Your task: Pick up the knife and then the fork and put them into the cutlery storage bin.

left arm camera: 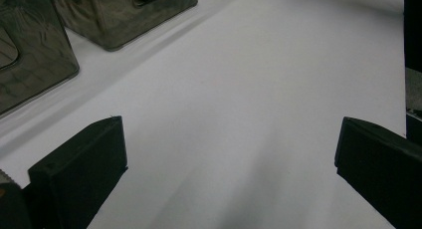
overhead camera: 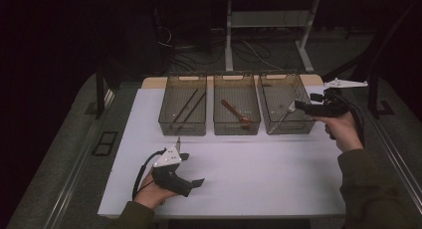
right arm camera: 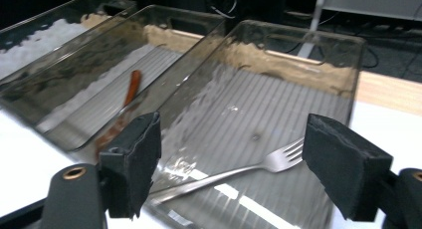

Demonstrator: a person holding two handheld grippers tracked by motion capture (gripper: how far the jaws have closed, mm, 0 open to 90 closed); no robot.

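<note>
A metal fork (right arm camera: 249, 168) lies slanted in the rightmost of three smoky clear bins (right arm camera: 298, 32), seen in the high view as the fork (overhead camera: 284, 114) in the right bin (overhead camera: 278, 75). My right gripper (overhead camera: 300, 106) hovers at that bin's right side, and its jaws (right arm camera: 234, 139) stand open above the fork without touching it. My left gripper (overhead camera: 193, 169) rests low over the white table near the front left, open (left arm camera: 229, 139), with bare tabletop between its jaws.
The middle bin (overhead camera: 237, 127) holds a brown spoon (overhead camera: 235, 112). The left bin (overhead camera: 182, 125) holds dark chopsticks (overhead camera: 189, 107). The bins stand in a row at the back of the white tabletop (overhead camera: 259, 169). Table legs and cables lie beyond.
</note>
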